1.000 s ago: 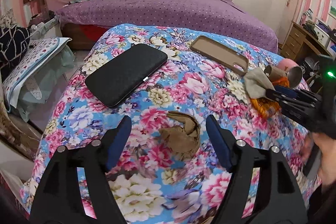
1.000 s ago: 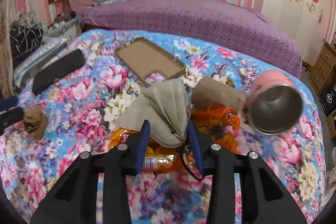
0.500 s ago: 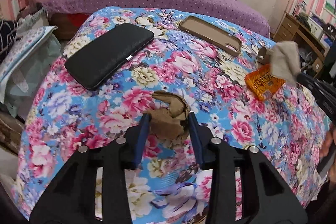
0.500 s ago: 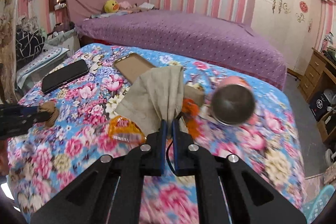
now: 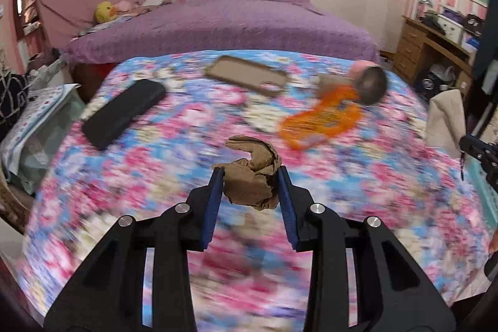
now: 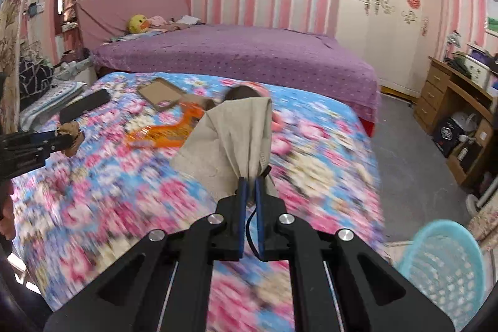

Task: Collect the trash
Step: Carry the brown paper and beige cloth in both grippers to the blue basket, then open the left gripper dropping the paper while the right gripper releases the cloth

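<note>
My left gripper (image 5: 251, 175) is shut on a crumpled brown paper wad (image 5: 252, 176) and holds it above the floral tablecloth (image 5: 174, 164). My right gripper (image 6: 249, 183) is shut on a beige tissue (image 6: 230, 139) that hangs raised over the table; the tissue also shows in the left wrist view (image 5: 446, 120). An orange snack wrapper (image 5: 320, 122) lies on the table beside a pink metal cup (image 5: 370, 83) on its side. A light blue mesh basket (image 6: 442, 266) stands on the floor at the lower right.
A black phone (image 5: 123, 112) and a brown phone case (image 5: 246, 77) lie on the table. A purple bed (image 6: 236, 52) stands behind it. A wooden desk (image 6: 457, 101) is at the right wall. The left gripper shows in the right wrist view (image 6: 62, 139).
Both grippers have risen from the table with their loads. The right one has swung right, bringing the blue basket into view. The table now looks blurred by motion.
</note>
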{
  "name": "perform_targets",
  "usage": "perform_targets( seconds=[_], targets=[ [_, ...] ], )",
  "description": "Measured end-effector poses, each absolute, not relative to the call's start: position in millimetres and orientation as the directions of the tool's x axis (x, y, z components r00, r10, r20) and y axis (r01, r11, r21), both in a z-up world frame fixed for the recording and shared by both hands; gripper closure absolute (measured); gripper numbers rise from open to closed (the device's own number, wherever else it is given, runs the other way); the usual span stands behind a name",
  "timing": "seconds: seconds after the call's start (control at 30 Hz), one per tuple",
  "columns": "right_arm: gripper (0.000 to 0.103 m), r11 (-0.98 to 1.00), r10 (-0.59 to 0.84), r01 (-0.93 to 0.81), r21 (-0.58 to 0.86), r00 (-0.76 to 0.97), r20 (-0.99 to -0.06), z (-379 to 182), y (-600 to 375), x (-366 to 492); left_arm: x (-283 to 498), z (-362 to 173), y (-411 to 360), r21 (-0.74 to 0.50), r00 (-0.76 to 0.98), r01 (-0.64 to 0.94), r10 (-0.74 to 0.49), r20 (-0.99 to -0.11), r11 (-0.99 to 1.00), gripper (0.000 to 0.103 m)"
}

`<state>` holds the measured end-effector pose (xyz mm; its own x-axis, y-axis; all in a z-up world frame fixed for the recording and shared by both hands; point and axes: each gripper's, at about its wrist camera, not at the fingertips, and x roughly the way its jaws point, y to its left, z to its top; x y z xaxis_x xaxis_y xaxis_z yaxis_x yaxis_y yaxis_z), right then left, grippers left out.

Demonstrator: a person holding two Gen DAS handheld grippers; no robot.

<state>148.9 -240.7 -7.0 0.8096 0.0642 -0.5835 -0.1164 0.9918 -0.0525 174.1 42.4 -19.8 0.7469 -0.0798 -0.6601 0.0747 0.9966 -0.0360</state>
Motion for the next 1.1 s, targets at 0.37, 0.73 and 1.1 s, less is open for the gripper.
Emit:
perform_targets(
  seconds=[0.37, 0.73, 1.1],
  targets=[
    [0.097, 0.997, -0.076, 0.060, -0.047, 0.810, -0.582, -14, -366, 93, 135, -11, -91, -0.061, 0.772, 0.191, -0.189, -0.607, 0.980, 0.069],
    [0.097, 0.981, -0.171, 0.190, -0.034, 0.773, -0.610, -28, -458, 65, 125, -4, -192, -0.069, 0.763, 0.291, -0.275, -0.585, 0.954, 0.068],
    [0.097, 0.963, -0.214, 0.270, -0.010, 0.739, -0.639, -45, -514, 51, 125, -29, -277, -0.089, 0.706, 0.390, -0.359, -0.611, 0.917, 0.068]
  ],
)
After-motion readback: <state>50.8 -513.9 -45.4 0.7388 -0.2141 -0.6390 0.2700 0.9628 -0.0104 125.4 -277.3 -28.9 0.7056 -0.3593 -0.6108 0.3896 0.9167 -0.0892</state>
